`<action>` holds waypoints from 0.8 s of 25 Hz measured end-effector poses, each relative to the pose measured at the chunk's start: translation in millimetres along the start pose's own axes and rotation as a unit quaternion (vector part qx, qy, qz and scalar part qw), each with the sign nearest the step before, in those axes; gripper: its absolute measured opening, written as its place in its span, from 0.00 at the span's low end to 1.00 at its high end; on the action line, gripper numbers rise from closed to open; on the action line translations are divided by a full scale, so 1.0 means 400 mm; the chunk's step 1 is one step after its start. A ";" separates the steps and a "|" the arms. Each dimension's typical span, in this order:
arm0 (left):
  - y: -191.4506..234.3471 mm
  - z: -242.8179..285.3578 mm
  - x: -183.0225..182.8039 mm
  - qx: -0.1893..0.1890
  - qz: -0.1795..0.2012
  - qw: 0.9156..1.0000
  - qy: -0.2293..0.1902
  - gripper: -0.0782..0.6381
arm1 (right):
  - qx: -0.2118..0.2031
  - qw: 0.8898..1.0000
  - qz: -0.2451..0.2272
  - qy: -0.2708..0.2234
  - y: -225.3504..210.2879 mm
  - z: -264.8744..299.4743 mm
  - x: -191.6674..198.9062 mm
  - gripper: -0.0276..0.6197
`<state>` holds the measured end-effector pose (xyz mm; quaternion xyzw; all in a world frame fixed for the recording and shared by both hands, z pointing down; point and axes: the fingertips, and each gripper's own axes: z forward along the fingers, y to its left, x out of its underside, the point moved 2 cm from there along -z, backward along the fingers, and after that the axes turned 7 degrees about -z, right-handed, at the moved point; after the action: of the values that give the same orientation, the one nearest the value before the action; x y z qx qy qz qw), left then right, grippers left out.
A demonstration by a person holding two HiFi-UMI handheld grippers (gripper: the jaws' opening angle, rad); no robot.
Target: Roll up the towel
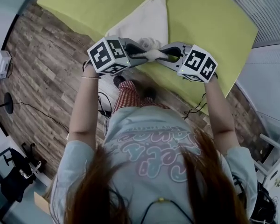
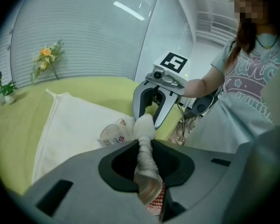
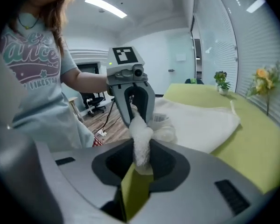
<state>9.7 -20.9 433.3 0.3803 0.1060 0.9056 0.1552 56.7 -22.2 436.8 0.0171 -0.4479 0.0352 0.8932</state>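
A white towel (image 1: 147,20) lies flat on the yellow-green table (image 1: 210,22), with its near edge bunched up at the table's front. The two grippers face each other over that edge. My left gripper (image 1: 139,55) and my right gripper (image 1: 164,55) each pinch one end of a twisted strand of towel (image 1: 151,55). In the left gripper view the strand (image 2: 144,148) runs from my jaws (image 2: 147,167) to the right gripper (image 2: 154,101). In the right gripper view the strand (image 3: 141,139) runs from my jaws (image 3: 140,164) to the left gripper (image 3: 133,97). The towel's printed label (image 2: 113,134) shows beside the bunch.
Yellow flowers (image 2: 46,59) and a small potted plant (image 2: 0,85) stand at the table's far side. Wood floor (image 1: 42,64) with cables (image 1: 37,111) lies left of the person. An office chair (image 3: 91,101) stands behind.
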 end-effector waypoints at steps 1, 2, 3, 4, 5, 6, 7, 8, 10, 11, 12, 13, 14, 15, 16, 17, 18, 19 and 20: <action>0.009 0.003 -0.003 0.007 -0.006 1.000 0.008 0.22 | 0.006 1.000 -0.017 0.007 -0.004 0.000 -0.003 0.20; 0.017 0.007 -0.003 0.013 -0.012 1.000 0.016 0.22 | 0.017 0.999 -0.044 0.016 -0.005 0.000 -0.007 0.21; 0.022 0.010 -0.003 0.018 -0.016 0.999 0.024 0.22 | 0.034 0.996 -0.078 0.026 -0.005 -0.001 -0.013 0.23; 0.026 0.012 -0.002 0.022 -0.021 0.999 0.030 0.22 | 0.055 0.992 -0.112 0.035 -0.005 -0.003 -0.020 0.25; 0.029 0.013 -0.001 0.025 -0.025 0.999 0.033 0.22 | 0.077 0.986 -0.143 0.042 -0.002 -0.007 -0.027 0.27; 0.031 0.015 0.000 0.028 -0.029 0.999 0.033 0.22 | 0.100 0.980 -0.168 0.045 0.002 -0.011 -0.034 0.31; 0.033 0.016 0.000 0.031 -0.033 0.998 0.033 0.22 | 0.121 0.973 -0.191 0.043 0.007 -0.016 -0.042 0.32; 0.036 0.017 -0.001 0.033 -0.036 0.998 0.033 0.22 | 0.138 0.967 -0.210 0.038 0.014 -0.020 -0.049 0.32; 0.042 0.020 -0.002 0.036 -0.040 0.998 0.036 0.22 | 0.150 0.958 -0.242 0.017 0.035 -0.017 -0.064 0.32; 0.044 0.020 -0.002 0.038 -0.040 0.998 0.039 0.22 | 0.147 0.956 -0.255 0.010 0.047 -0.007 -0.066 0.32; 0.045 0.019 -0.002 0.040 -0.040 0.998 0.042 0.22 | 0.140 0.954 -0.267 0.009 0.056 0.009 -0.064 0.32; 0.046 0.017 -0.002 0.041 -0.042 0.997 0.044 0.22 | 0.136 0.951 -0.278 0.018 0.060 0.026 -0.058 0.33; 0.045 0.015 -0.002 0.043 -0.043 0.997 0.045 0.22 | 0.138 0.947 -0.289 0.031 0.060 0.041 -0.051 0.36; 0.043 0.014 -0.002 0.043 -0.042 0.997 0.046 0.22 | 0.148 0.942 -0.299 0.042 0.055 0.051 -0.045 0.37; 0.041 0.014 -0.002 0.040 -0.037 0.997 0.046 0.22 | 0.159 0.938 -0.303 0.048 0.049 0.057 -0.040 0.37; 0.041 0.014 -0.004 0.033 -0.028 0.998 0.041 0.22 | 0.167 0.938 -0.299 0.050 0.042 0.059 -0.035 0.35; 0.044 0.009 -0.008 0.020 -0.015 0.999 0.031 0.22 | 0.169 0.941 -0.289 0.048 0.035 0.061 -0.032 0.35; 0.049 -0.001 -0.016 -0.001 -0.001 1.000 0.013 0.25 | 0.168 0.944 -0.281 0.044 0.027 0.063 -0.028 0.35; 0.054 -0.020 -0.028 -0.027 0.011 0.999 -0.014 0.31 | 0.166 0.946 -0.275 0.043 0.017 0.064 -0.025 0.35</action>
<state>6.9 -45.6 427.2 0.3899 0.0748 0.9042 0.1574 29.8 -17.5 444.0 0.2864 -0.3751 -0.1375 0.8709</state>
